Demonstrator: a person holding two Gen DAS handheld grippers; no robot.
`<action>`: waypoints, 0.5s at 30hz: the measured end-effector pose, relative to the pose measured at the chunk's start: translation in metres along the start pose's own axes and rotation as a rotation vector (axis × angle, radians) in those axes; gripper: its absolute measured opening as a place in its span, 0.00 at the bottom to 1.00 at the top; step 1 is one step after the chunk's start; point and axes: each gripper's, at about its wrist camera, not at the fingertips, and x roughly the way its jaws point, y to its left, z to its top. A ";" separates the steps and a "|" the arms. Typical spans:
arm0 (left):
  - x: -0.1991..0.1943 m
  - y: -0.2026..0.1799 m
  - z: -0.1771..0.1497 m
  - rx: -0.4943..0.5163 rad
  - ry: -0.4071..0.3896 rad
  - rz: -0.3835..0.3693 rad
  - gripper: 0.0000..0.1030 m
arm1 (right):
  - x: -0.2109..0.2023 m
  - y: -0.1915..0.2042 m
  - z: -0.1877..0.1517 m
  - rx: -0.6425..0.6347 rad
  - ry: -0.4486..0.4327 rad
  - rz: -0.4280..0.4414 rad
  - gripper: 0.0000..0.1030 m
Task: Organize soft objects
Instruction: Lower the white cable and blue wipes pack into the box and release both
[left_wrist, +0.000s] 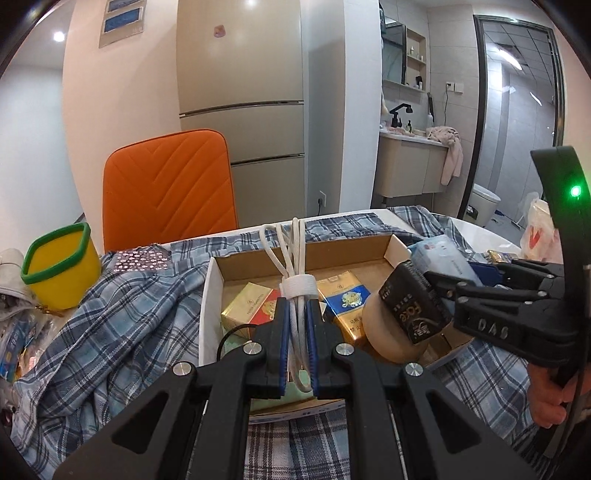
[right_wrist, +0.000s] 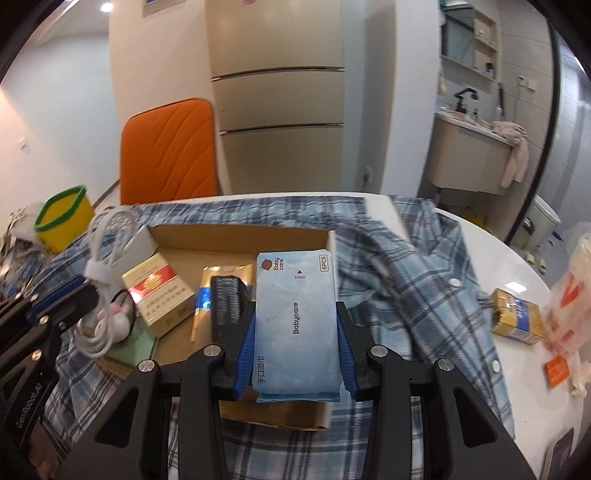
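My left gripper is shut on a coiled white cable bound with a white strap, held over the open cardboard box. In the right wrist view the same cable hangs from the left gripper at the box's left side. My right gripper is shut on a light blue pack of wet wipes, held flat above the box. From the left wrist view the right gripper comes in from the right with the wipes pack.
The box holds gold cigarette packs, a black pack, a round beige thing and a green pad. A blue plaid shirt covers the white table. A yellow cup, an orange chair, another gold pack.
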 end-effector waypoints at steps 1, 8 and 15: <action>0.002 0.001 -0.001 0.002 0.001 0.000 0.07 | 0.001 0.002 -0.001 -0.009 -0.001 0.001 0.40; 0.005 0.001 -0.002 0.002 0.012 0.000 0.07 | 0.004 0.016 -0.007 -0.046 -0.004 0.068 0.40; 0.010 0.002 -0.003 0.001 0.027 -0.006 0.07 | 0.011 0.016 -0.008 -0.038 0.020 0.108 0.40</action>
